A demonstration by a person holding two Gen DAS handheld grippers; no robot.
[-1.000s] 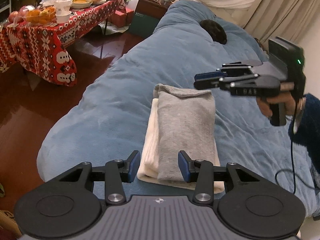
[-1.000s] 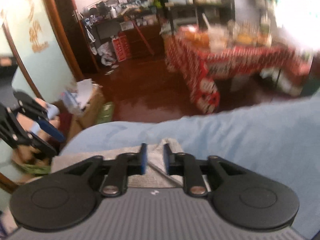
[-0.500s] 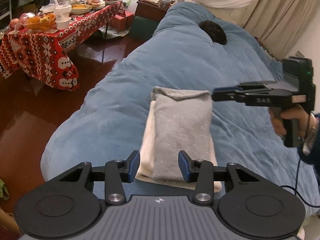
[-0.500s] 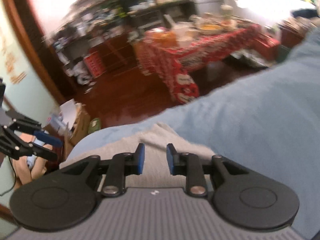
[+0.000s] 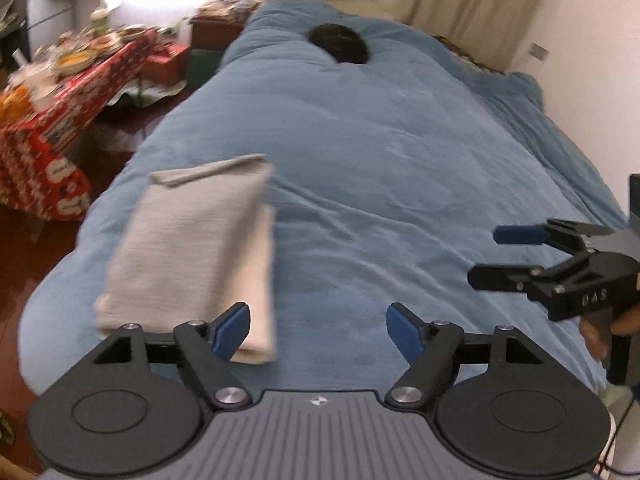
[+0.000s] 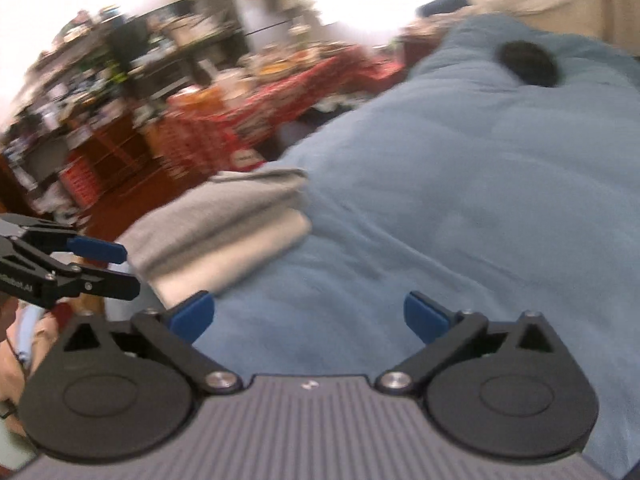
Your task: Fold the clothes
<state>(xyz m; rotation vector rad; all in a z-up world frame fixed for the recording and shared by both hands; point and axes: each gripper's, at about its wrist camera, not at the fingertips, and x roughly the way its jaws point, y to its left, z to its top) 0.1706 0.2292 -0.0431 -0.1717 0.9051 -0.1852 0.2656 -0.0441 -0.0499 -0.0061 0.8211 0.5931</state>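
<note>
Nearest, the left tool [image 5: 318, 334] hangs over the blue blanket [image 5: 400, 168] with its jaws opening and nothing between them; only bare blanket shows in the gap. The right tool [image 6: 308, 318] is likewise spreading wide over the blanket, empty. Just beyond, the folded grey garment [image 5: 192, 236] lies on top of a folded cream one [image 5: 262, 280], both resting on the bed near its edge. Farther off, a dark round thing [image 5: 339, 43] sits on the blanket, and a red-patterned tablecloth [image 5: 60, 120] covers a cluttered surface beside the bed.
</note>
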